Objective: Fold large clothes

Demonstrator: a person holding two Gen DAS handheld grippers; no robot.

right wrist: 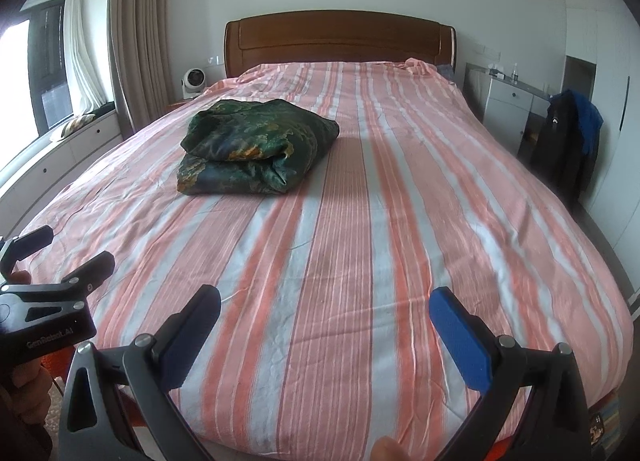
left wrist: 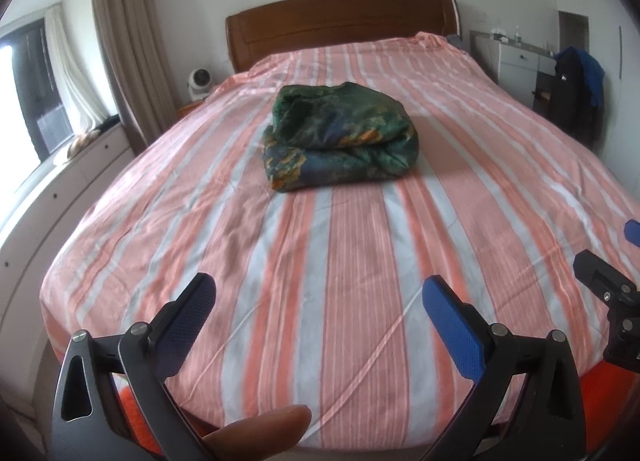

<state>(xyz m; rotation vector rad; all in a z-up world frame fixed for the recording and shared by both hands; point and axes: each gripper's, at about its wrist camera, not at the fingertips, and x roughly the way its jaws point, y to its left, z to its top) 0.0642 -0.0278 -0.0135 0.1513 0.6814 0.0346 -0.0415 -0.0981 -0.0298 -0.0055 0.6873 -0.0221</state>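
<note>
A dark green patterned garment (left wrist: 340, 139) with orange patches lies folded in a thick bundle in the middle of the pink-and-white striped bed (left wrist: 352, 261). It also shows in the right wrist view (right wrist: 256, 147), left of centre. My left gripper (left wrist: 320, 293) is open and empty, above the foot of the bed, well short of the bundle. My right gripper (right wrist: 326, 305) is open and empty too, at the foot of the bed. The right gripper shows at the right edge of the left view (left wrist: 612, 261), and the left gripper at the left edge of the right view (right wrist: 60, 257).
A wooden headboard (left wrist: 340, 21) stands at the far end. A small white fan (left wrist: 197, 82) sits on the left bedside table. A window seat with drawers (left wrist: 72, 181) runs along the left. A white dresser (left wrist: 516, 57) and a chair with dark clothes (left wrist: 576, 89) stand at the right.
</note>
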